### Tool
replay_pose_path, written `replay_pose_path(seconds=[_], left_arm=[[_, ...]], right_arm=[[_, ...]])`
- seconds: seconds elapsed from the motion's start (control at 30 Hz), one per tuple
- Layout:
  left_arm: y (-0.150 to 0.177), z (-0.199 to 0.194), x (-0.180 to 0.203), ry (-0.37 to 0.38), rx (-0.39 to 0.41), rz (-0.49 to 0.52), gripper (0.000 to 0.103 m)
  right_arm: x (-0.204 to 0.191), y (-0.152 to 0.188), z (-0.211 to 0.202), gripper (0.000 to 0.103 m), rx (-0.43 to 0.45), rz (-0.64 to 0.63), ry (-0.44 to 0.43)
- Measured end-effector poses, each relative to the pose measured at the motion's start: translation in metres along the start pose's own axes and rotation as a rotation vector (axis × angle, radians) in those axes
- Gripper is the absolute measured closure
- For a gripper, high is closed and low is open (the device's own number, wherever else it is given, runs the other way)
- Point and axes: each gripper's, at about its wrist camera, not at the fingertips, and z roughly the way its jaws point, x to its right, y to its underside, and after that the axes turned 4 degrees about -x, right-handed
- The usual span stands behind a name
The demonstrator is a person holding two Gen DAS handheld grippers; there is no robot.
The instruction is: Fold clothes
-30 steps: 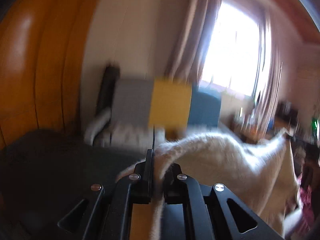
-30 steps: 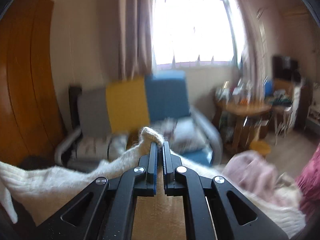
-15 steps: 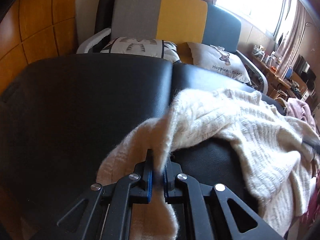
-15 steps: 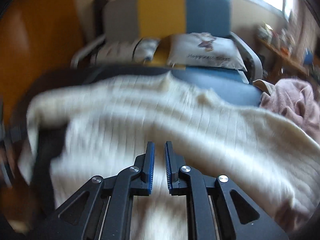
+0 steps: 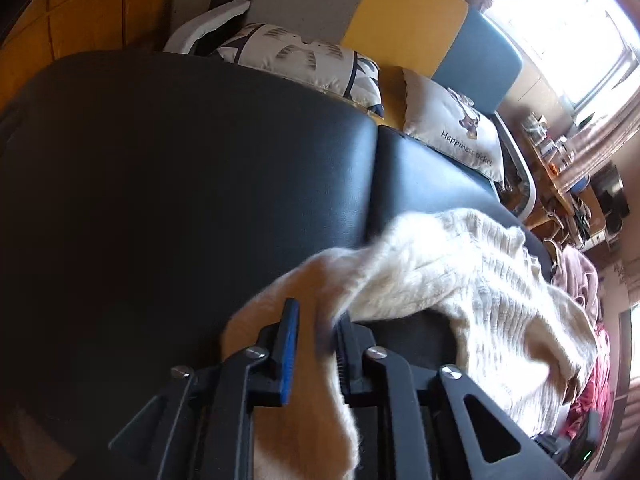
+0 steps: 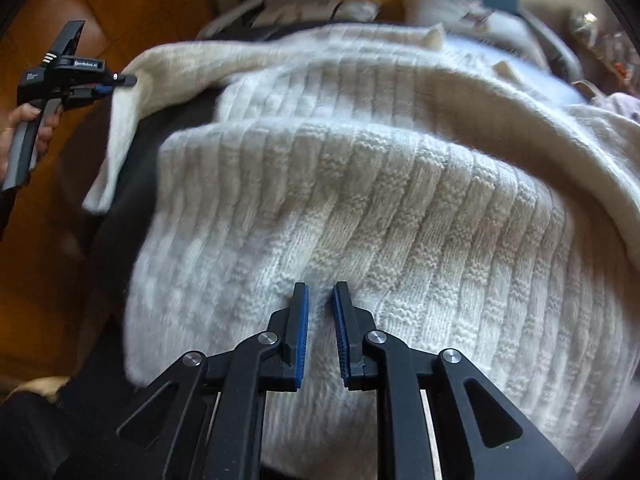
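A cream ribbed knit sweater lies spread and rumpled over a black padded table. In the left wrist view the sweater covers the right part of the table. One loose edge runs back between the fingers of my left gripper, which stand apart, open. My right gripper hovers just above the sweater's ribbed body, slightly open, with nothing pinched. The right wrist view also shows the left gripper at the sweater's far left corner, with a hand on its handle.
Behind the table stands a grey, yellow and blue sofa with two printed cushions. A pink garment lies past the table's right end. A cluttered side table is by the window. Orange wood panels are at the left.
Both grippers swung down from holding the sweater up in the air to the table. The sweater now lies spread there. Both sets of jaws have parted and let go.
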Motion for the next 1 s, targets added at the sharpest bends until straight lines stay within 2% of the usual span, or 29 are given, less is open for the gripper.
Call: replay_pose_path(seconds=[0.07,0.17,0.2,0.27,0.33,0.37,0.4,0.47,0.53,0.6,0.67,0.73,0.93,1.0], left_arm=[[0.009,-0.011,-0.013,-0.022,0.013,0.009,0.084],[0.032,-0.032,-0.043,-0.047,0.057,-0.043,0.081],[0.043,-0.040,-0.051,-0.069,0.084,-0.048,0.079],[0.074,-0.057,-0.056,-0.126,0.165,0.006,0.075],[0.099,-0.061,-0.048,-0.147,0.196,0.063,0.072],[0.111,-0.059,-0.038,-0.144,0.199,0.104,0.071],[0.119,-0.056,-0.029,-0.143,0.201,0.134,0.071],[0.130,-0.046,-0.008,-0.153,0.204,0.181,0.069],[0.131,-0.027,0.013,-0.161,0.185,0.213,0.069],[0.126,-0.014,0.025,-0.132,0.167,0.214,0.069],[0.115,-0.003,0.034,-0.167,0.169,0.213,0.069],[0.104,0.001,0.038,-0.181,0.186,0.209,0.069],[0.094,0.011,0.038,-0.065,0.125,0.180,0.062],[0.090,0.018,0.039,-0.080,0.113,0.165,0.062]], right_arm=[[0.000,-0.015,-0.008,0.086,0.024,0.005,-0.009],[0.000,-0.037,-0.019,0.084,0.059,0.012,-0.024],[0.000,-0.044,-0.023,0.084,0.071,0.015,-0.028],[0.000,-0.059,-0.030,0.084,0.095,0.020,-0.038],[0.000,-0.073,-0.038,0.082,0.119,0.024,-0.047],[0.001,-0.081,-0.042,0.076,0.131,0.027,-0.052],[-0.002,-0.086,-0.037,0.072,0.134,0.042,-0.041],[-0.010,-0.100,-0.020,0.072,0.125,0.071,-0.074],[-0.017,-0.104,-0.005,0.072,0.099,0.090,-0.088],[-0.027,-0.100,0.010,0.071,0.066,0.078,-0.103],[-0.036,-0.091,0.023,0.071,0.031,0.058,-0.112],[-0.042,-0.080,0.029,0.071,0.019,0.025,-0.084],[-0.037,-0.061,0.038,0.071,0.020,0.011,-0.089],[-0.033,-0.060,0.041,0.071,0.018,0.029,-0.107]])
